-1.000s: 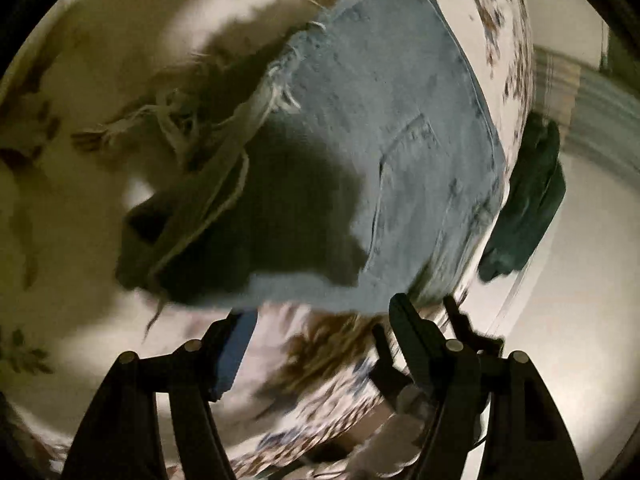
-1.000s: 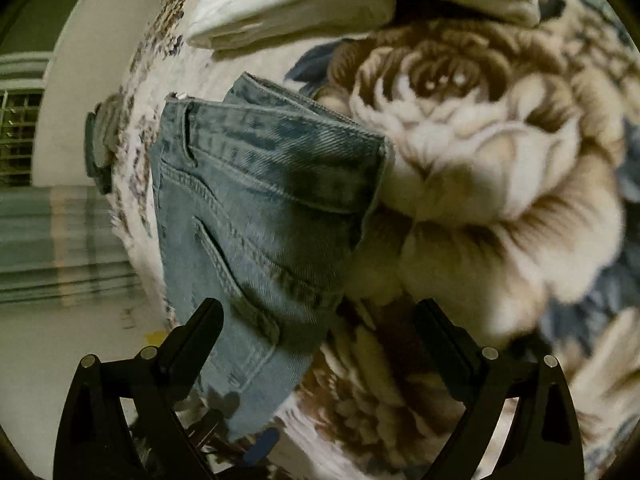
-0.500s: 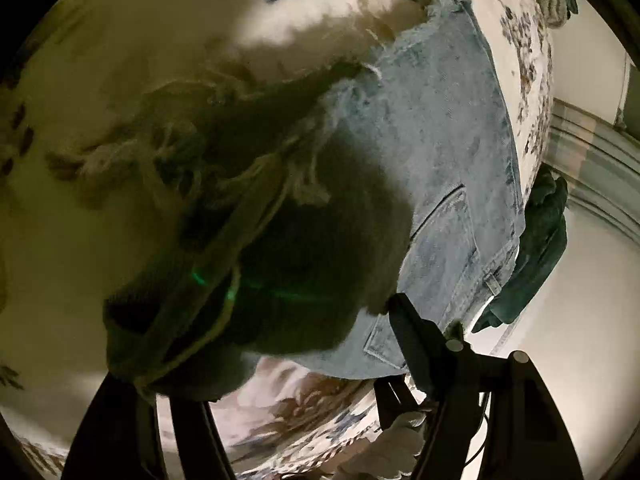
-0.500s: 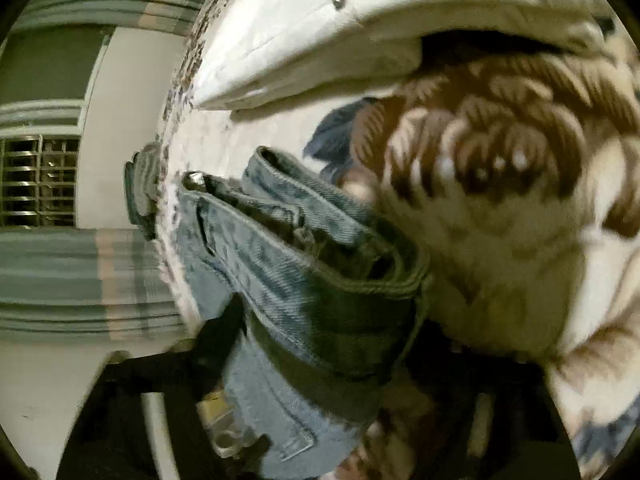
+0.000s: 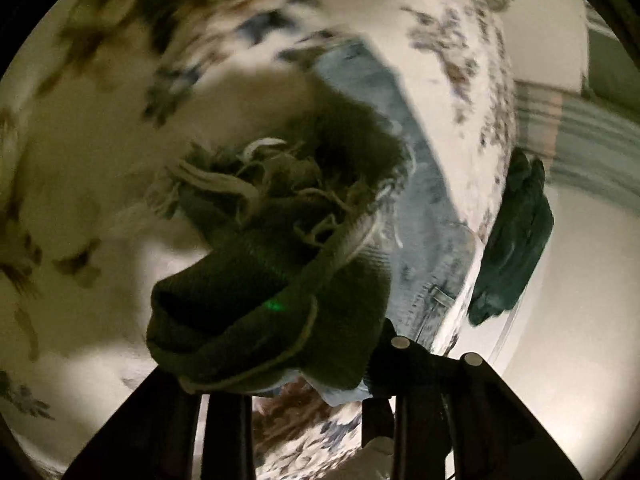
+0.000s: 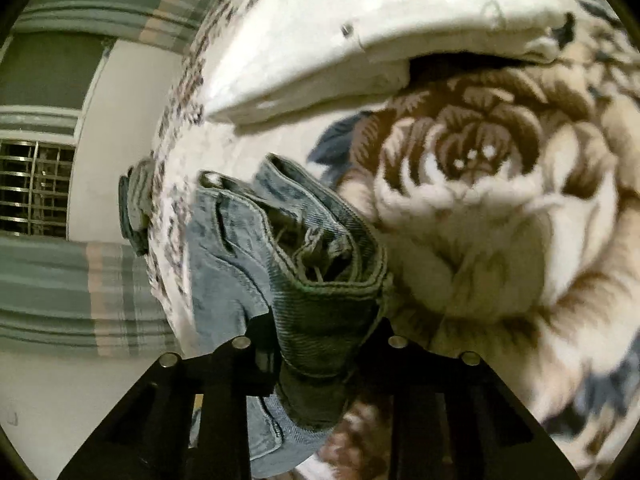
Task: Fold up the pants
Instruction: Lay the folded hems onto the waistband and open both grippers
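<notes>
The denim pants (image 6: 224,264) lie on the floral blanket (image 6: 500,240), partly lifted at two ends. In the right wrist view the waistband end bunches up between the fingers of the right gripper (image 6: 320,344); its jaws stand narrow, pressed against the thick fold of denim on both sides, so it holds the pants. In the left wrist view the frayed hem end of the pants (image 5: 416,216) rises toward the camera, dark in shadow, with loose threads hanging from the cut edge. That cloth drapes over the left gripper (image 5: 280,368) and hides its fingertips; the two black fingers stand at a middling gap with the fabric bunched across it and seem to hold the hem, though the contact itself is covered.

The blanket is cream with large brown roses and blue leaves, and its surface falls away at the edge to a pale floor (image 5: 560,360). One dark green garment (image 5: 516,236) hangs over that edge, near the pants but apart from them. One folded white garment (image 6: 360,52) lies on the blanket beyond the waistband, well apart. A striped grey-green curtain (image 6: 80,284) hangs at the side, and a barred window (image 6: 32,184) shows above it.

Counted: one pair of pants, two grippers, one white garment, one green garment.
</notes>
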